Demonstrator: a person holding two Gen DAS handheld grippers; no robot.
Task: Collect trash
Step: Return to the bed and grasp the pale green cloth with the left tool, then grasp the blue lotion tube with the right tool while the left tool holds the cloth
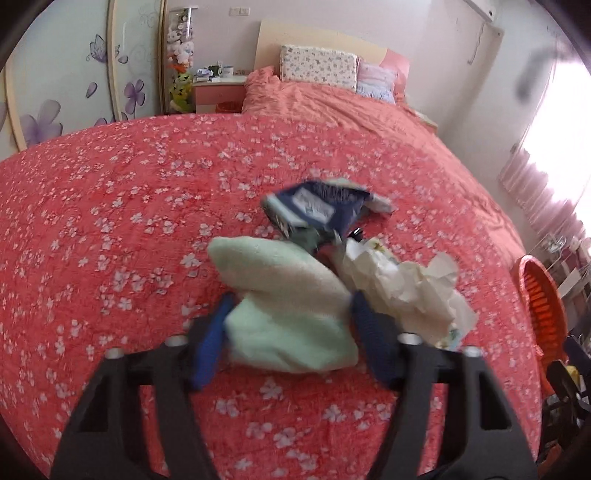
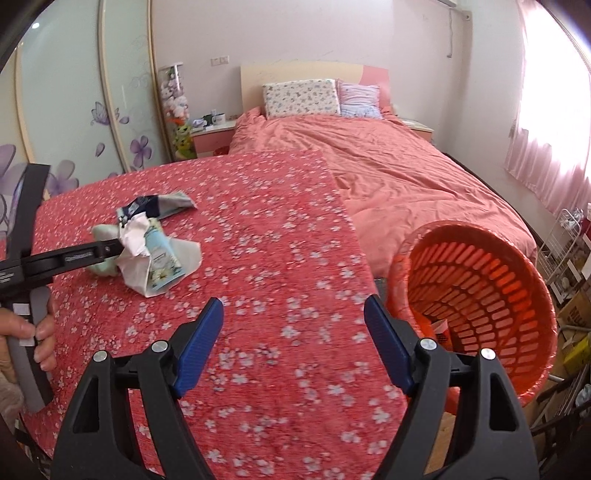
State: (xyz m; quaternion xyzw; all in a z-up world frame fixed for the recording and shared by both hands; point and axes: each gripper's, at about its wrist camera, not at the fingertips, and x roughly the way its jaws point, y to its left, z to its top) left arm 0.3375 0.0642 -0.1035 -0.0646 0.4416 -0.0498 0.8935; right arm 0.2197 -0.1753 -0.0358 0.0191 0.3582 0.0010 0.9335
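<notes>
Trash pile is seen on floral worktop, left of orange basket. Pale green cloth is gripped by left tool. Right tool is held open, empty.

Pink-walled bedroom; coral bed; bright window.

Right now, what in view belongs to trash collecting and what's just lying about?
Job:
- left gripper, closing on pale green cloth
- crumpled tissue
- blue wrapper
- orange basket
- right gripper, open and empty

Lying about:
- pillows
- plush toys
- mugs
</notes>
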